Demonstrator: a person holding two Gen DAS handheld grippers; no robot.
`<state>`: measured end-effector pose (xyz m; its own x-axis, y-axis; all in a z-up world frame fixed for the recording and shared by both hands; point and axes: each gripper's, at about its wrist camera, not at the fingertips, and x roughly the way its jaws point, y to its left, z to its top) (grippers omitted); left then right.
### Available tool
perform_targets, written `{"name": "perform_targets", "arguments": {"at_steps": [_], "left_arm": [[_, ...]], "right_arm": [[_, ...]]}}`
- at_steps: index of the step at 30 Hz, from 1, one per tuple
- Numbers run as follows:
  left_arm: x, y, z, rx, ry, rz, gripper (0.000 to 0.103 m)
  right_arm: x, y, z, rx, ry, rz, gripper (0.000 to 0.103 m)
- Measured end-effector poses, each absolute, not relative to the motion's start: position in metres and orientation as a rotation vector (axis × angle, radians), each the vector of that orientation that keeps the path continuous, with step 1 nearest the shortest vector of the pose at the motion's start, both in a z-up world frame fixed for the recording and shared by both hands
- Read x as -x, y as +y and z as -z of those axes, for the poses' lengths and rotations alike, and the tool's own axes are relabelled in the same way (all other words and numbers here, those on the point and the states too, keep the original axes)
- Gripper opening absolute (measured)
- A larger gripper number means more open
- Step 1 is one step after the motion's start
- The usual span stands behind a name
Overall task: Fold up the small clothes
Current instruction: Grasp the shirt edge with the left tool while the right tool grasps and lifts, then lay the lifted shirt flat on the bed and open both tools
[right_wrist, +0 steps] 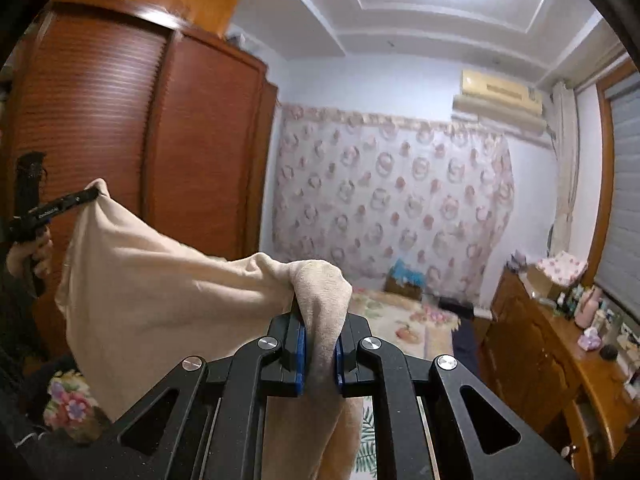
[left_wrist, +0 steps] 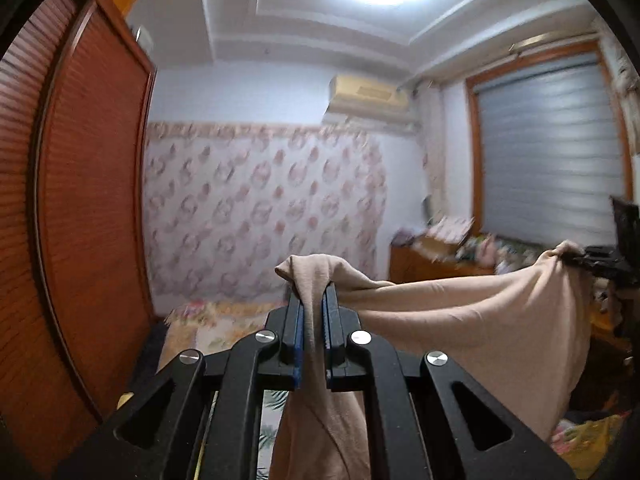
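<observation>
A beige garment (left_wrist: pixel 472 312) hangs in the air, stretched between both grippers. My left gripper (left_wrist: pixel 314 300) is shut on one bunched corner, which pokes up past its blue pads. In the left wrist view the right gripper (left_wrist: pixel 576 258) shows at the far right, pinching the other corner. In the right wrist view my right gripper (right_wrist: pixel 319 308) is shut on a ribbed, bunched corner of the garment (right_wrist: pixel 160 280). The left gripper (right_wrist: pixel 94 193) shows at the far left there, held by a hand (right_wrist: pixel 38 254), clamped on the cloth's far corner.
A tall red-brown wardrobe (right_wrist: pixel 140 140) stands on the left. A floral bed (right_wrist: pixel 404 320) lies below, against a wall with a floral hanging (left_wrist: pixel 260 208). A wooden dresser (right_wrist: pixel 560 352) crowded with bottles runs under the shuttered window (left_wrist: pixel 552 152) on the right.
</observation>
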<state>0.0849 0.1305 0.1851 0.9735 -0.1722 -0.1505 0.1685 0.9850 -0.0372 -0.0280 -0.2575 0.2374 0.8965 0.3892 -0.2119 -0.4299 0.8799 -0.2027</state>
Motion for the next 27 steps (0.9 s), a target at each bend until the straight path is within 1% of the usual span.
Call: {"name": "perform_targets", "arguments": {"at_steps": [5, 6, 7, 8, 9, 10, 12, 13, 14, 15, 16, 22, 23, 27], "left_arm": [[-0.197, 0.136, -0.11, 0.011, 0.331, 0.126, 0.008], [-0.228, 0.137, -0.088, -0.006, 0.39, 0.126, 0.011], [-0.249, 0.138, -0.074, -0.017, 0.435, 0.13, 0.017], [-0.267, 0.14, -0.06, -0.022, 0.477, 0.13, 0.021], [-0.285, 0.142, -0.045, -0.025, 0.512, 0.114, 0.027], [-0.291, 0.143, -0.036, -0.017, 0.522, 0.113, 0.041], [-0.304, 0.146, -0.021, -0.003, 0.551, 0.119, 0.053], [-0.306, 0.146, -0.016, -0.004, 0.561, 0.115, 0.06], [-0.306, 0.146, -0.007, -0.007, 0.573, 0.118, 0.065], [-0.307, 0.147, -0.006, -0.007, 0.58, 0.121, 0.072], [-0.306, 0.146, -0.002, -0.007, 0.588, 0.121, 0.077], [-0.307, 0.143, 0.012, -0.031, 0.645, 0.138, 0.077], [-0.306, 0.142, 0.014, -0.029, 0.653, 0.142, 0.077], [-0.298, 0.139, 0.018, -0.013, 0.68, 0.17, 0.077]], "right_arm": [[-0.095, -0.231, -0.178, 0.288, 0.311, -0.392, 0.011], [-0.124, -0.224, -0.162, 0.294, 0.335, -0.378, 0.011], [-0.15, -0.219, -0.146, 0.288, 0.364, -0.37, 0.011], [-0.173, -0.215, -0.134, 0.275, 0.399, -0.362, 0.019], [-0.203, -0.208, -0.118, 0.262, 0.46, -0.337, 0.033], [-0.224, -0.205, -0.104, 0.255, 0.504, -0.307, 0.038], [-0.256, -0.198, -0.079, 0.239, 0.546, -0.286, 0.047], [-0.266, -0.196, -0.066, 0.244, 0.561, -0.289, 0.049], [-0.273, -0.194, -0.057, 0.245, 0.57, -0.293, 0.049], [-0.282, -0.193, -0.051, 0.242, 0.577, -0.298, 0.05], [-0.292, -0.191, -0.049, 0.24, 0.584, -0.303, 0.05], [-0.315, -0.195, -0.036, 0.208, 0.612, -0.336, 0.051], [-0.318, -0.205, -0.05, 0.204, 0.615, -0.335, 0.052], [-0.292, -0.22, -0.067, 0.184, 0.615, -0.346, 0.052]]}}
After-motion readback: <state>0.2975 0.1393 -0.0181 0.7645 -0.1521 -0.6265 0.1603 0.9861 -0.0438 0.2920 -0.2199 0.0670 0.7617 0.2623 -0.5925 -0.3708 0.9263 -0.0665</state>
